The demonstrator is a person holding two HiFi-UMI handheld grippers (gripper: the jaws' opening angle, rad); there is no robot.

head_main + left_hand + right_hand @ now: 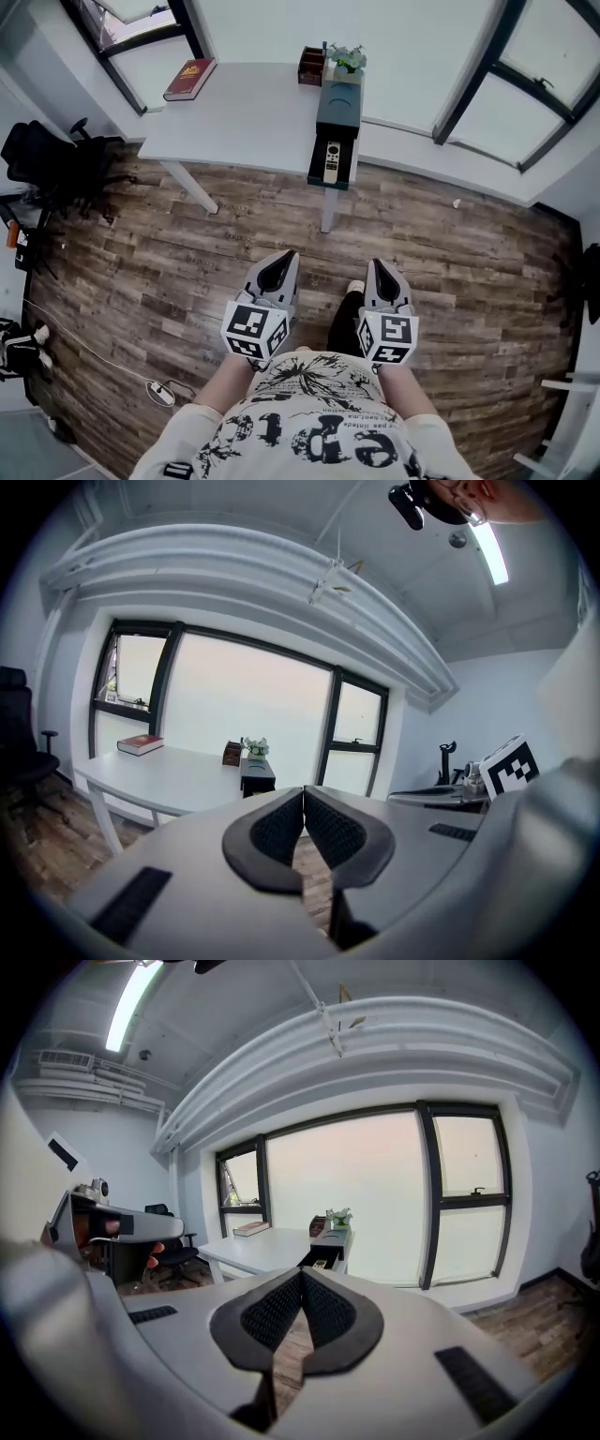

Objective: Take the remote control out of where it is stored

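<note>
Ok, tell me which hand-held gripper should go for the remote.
Right, narrowly. Both are shut, empty and far from the table. The remote lies in the open drawer, almost straight ahead of the right hand-held gripper; the left hand-held gripper aims a little right of it.

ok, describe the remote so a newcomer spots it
Find the white desk by the windows. At its right end sits a dark box with its drawer pulled open. The remote lies in that drawer: slim, and the only white thing inside.
</note>
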